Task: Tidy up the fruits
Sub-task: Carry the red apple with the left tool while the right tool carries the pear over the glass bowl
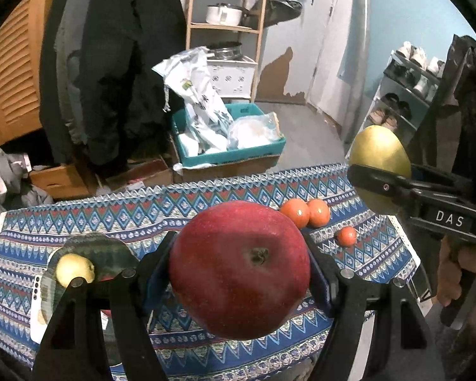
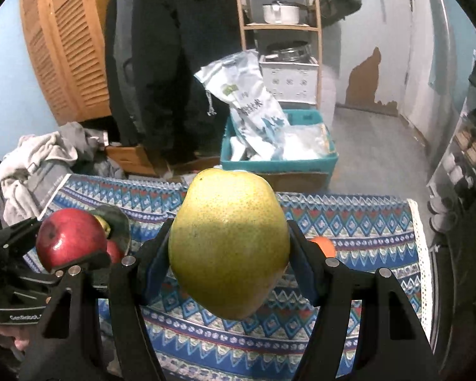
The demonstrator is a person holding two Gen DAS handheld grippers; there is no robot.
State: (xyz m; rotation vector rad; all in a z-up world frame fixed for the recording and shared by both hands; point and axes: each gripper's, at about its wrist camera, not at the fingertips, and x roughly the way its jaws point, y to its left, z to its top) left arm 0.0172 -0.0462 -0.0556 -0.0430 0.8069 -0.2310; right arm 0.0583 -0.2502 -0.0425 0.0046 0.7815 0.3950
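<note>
My left gripper (image 1: 239,270) is shut on a red apple (image 1: 239,270) and holds it above the patterned tablecloth (image 1: 206,209). My right gripper (image 2: 228,244) is shut on a yellow-green pear (image 2: 228,244), also above the cloth. The pear in the right gripper shows at the right of the left wrist view (image 1: 379,158). The apple in the left gripper shows at the left of the right wrist view (image 2: 69,238). A dark patterned plate (image 1: 101,254) at the left holds a small yellow fruit (image 1: 74,268). Three orange fruits (image 1: 304,212) lie on the cloth at the right.
Beyond the table stand a teal crate (image 1: 231,152) with bags, cardboard boxes (image 1: 63,181), hanging dark coats (image 1: 117,63), a wooden shelf (image 1: 225,28) and a shoe rack (image 1: 406,95). A pile of clothes (image 2: 38,158) lies at the left.
</note>
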